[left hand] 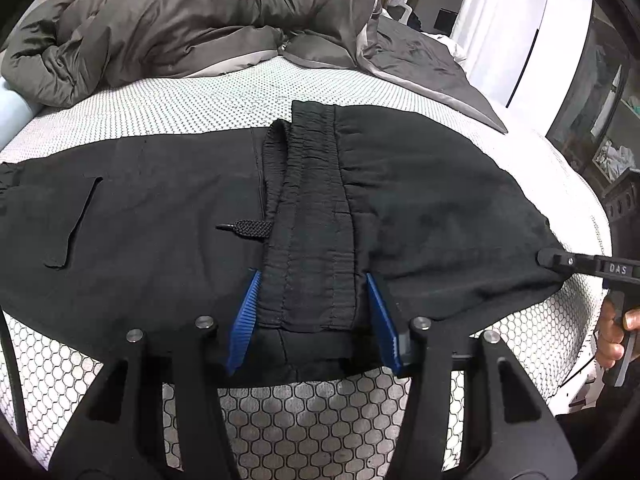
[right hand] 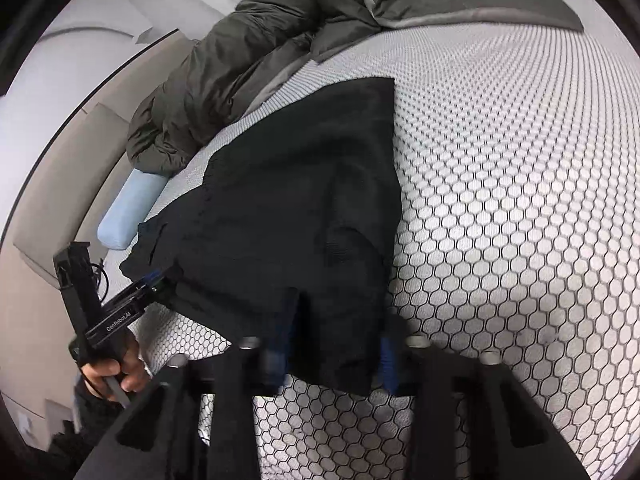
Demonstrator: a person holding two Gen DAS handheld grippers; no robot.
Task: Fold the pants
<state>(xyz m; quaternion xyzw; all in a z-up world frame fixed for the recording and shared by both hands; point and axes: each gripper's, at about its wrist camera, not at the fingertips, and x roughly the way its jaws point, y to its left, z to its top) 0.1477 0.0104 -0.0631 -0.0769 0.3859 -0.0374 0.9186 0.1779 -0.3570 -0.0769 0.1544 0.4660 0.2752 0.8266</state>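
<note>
Black pants (left hand: 160, 220) lie flat across the honeycomb-patterned bed (left hand: 168, 108). Their gathered waistband (left hand: 312, 208) runs toward me, and a drawstring end (left hand: 248, 228) pokes out on its left. My left gripper (left hand: 312, 320) has its blue pads (left hand: 244, 320) closed against both sides of the waistband at the near edge. In the right wrist view the pants (right hand: 288, 200) stretch away, and my right gripper (right hand: 334, 356), blurred, has a near corner of the fabric between its blue pads. The right gripper's tip (left hand: 548, 258) also shows at the pants' right edge.
A rumpled grey duvet (left hand: 180, 20) fills the far side of the bed. A light-blue pillow (right hand: 128, 212) lies by the headboard side. A hand (right hand: 116, 372) holds the left gripper's handle. Bare mattress (right hand: 500, 200) spreads to the right of the pants. Shelves (left hand: 612, 152) stand at far right.
</note>
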